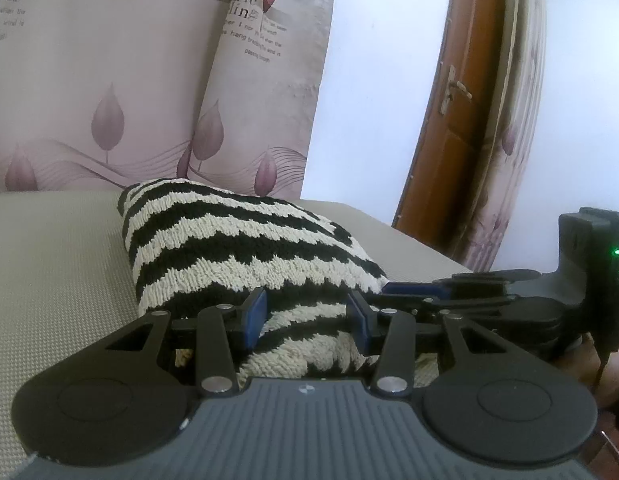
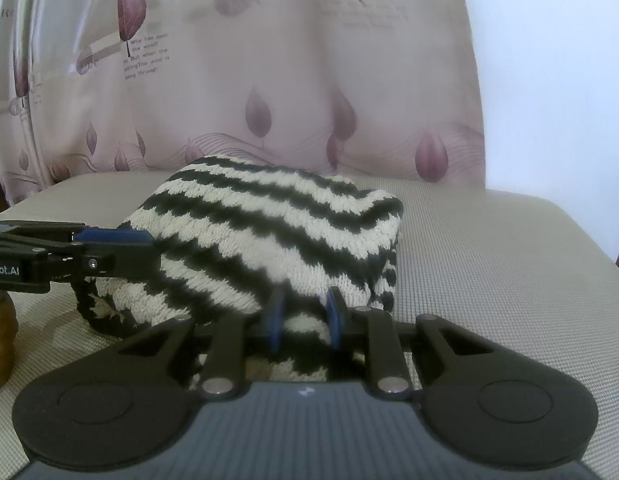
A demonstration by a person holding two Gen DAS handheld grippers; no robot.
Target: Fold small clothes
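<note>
Now each hand-held gripper, left (image 1: 306,322) and right (image 2: 305,317), clamps the striped knit garment (image 2: 277,232).

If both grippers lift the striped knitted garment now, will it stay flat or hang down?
The striped knitted garment would probably sag: its chunky knit already humps and folds softly on the cushion. It looks bulky but likely light. The rough knit should resist slipping between the jaws of the left gripper and right gripper.
</note>
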